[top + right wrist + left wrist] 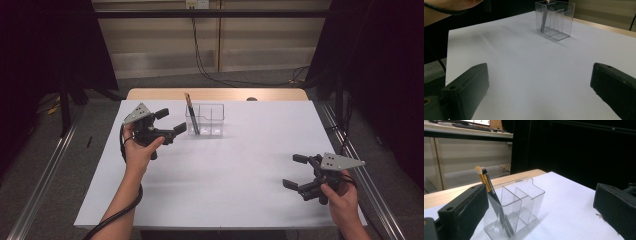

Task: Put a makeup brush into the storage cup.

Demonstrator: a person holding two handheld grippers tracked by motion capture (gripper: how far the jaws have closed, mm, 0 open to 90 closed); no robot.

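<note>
**Both grippers spread, nothing held**

We see the left gripper (170, 121) gaping just beside the clear organizer (205, 120), where brushes (485, 180) lean in its end compartment. The right gripper (295, 171) gapes too, well apart.

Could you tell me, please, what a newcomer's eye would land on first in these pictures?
Probably the clear plastic organiser with dividers, standing alone at the far middle of the white table. Two slim makeup brushes with gold and black handles lean in its leftmost compartment. Next, the two black grippers with jaws apart: the left gripper right beside the organiser, the right gripper near the table's right front corner.
</note>
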